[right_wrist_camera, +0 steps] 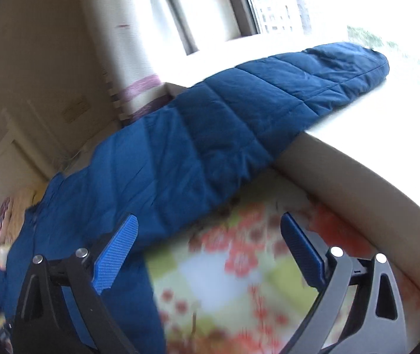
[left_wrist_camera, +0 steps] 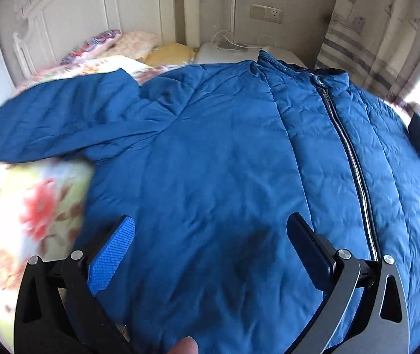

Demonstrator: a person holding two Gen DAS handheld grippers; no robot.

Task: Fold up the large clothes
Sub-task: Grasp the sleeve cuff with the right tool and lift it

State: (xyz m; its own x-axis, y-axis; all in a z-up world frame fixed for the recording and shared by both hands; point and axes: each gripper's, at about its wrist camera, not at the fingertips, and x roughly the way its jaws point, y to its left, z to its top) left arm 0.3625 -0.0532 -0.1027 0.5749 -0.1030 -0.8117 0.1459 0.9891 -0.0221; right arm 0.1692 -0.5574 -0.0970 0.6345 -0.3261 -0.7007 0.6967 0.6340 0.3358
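A large blue quilted jacket [left_wrist_camera: 224, 147] lies spread front-up on a floral bedsheet [left_wrist_camera: 27, 206], its silver zipper [left_wrist_camera: 348, 153] shut and running toward the collar at the far end. One sleeve [left_wrist_camera: 62, 118] stretches left. My left gripper [left_wrist_camera: 210, 230] hovers open and empty just above the jacket's lower front. In the right wrist view the other sleeve [right_wrist_camera: 269, 97] stretches out over a white windowsill [right_wrist_camera: 372, 124]. My right gripper [right_wrist_camera: 210, 233] is open and empty above the sheet [right_wrist_camera: 224, 265], next to the jacket's side [right_wrist_camera: 106, 194].
A white headboard [left_wrist_camera: 71, 14], pillows [left_wrist_camera: 139, 44] and a white nightstand [left_wrist_camera: 227, 53] stand beyond the jacket. A striped curtain [left_wrist_camera: 372, 35] hangs at the right. A beige ledge wall [right_wrist_camera: 357, 171] and a window [right_wrist_camera: 283, 0] border the bed on the right side.
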